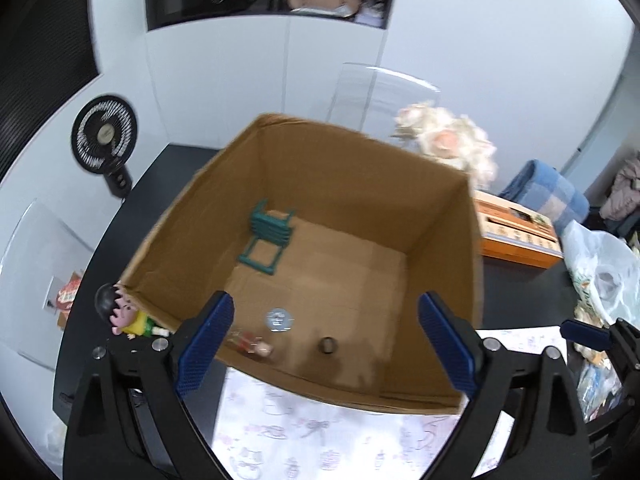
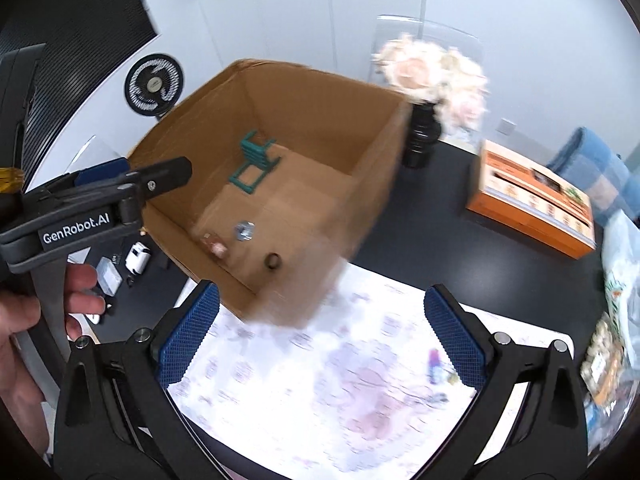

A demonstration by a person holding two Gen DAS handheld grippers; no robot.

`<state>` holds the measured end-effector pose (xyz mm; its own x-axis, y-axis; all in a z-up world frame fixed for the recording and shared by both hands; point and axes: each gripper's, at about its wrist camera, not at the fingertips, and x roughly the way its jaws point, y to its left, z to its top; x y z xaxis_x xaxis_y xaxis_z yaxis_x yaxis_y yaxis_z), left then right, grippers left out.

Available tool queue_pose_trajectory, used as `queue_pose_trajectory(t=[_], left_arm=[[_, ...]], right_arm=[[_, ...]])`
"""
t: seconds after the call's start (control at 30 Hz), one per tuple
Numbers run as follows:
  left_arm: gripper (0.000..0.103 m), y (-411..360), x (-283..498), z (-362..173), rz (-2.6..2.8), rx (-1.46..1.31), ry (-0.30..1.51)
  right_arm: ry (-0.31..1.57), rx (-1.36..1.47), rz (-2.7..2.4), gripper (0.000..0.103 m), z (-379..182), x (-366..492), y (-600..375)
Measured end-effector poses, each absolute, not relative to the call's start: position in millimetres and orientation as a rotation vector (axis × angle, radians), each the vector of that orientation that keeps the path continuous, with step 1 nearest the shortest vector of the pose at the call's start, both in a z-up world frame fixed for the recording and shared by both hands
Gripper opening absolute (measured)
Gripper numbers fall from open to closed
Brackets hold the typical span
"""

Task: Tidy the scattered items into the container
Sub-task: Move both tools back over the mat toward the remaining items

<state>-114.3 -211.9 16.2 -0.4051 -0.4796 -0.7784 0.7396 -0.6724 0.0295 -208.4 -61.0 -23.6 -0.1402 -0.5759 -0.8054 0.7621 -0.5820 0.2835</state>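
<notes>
Left wrist view: my big brown cardboard box (image 1: pixel 440 216) holds a small green plastic chair (image 1: pixel 267 240), a round silver disc (image 1: pixel 279 319) and a dark ring (image 1: pixel 328 345). Both my left hand-held gripper (image 1: pixel 326 344) and right hand-held gripper (image 2: pixel 320 340) are wide open, holding nothing.

One cardboard box (image 1: pixel 436 232) sits on the mat, and inside it there are four items: one green toy chair (image 1: pixel 267 236), one silver disc (image 1: pixel 279 319), one dark ring (image 1: pixel 328 345) and one small reddish piece (image 1: pixel 252 344). Outside there is one cartoon figurine (image 1: pixel 124 314), one fan (image 1: pixel 103 133), one orange box (image 2: pixel 534 200) and one bunch of flowers (image 2: pixel 436 70).
</notes>
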Motion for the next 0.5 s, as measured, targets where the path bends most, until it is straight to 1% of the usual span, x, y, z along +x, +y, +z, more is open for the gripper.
queue_pose_trajectory(t=[0.33, 0.5], left_arm=[[0.093, -108, -189, -1, -2.249, 1.082, 0.332], [0.093, -62, -221, -24, -2.291, 1.133, 0.326]], right_arm=[[0.163, 1.294, -1.941, 0.103, -69, -244, 63], [0.143, 1.377, -1.977, 0.103, -103, -258, 116]])
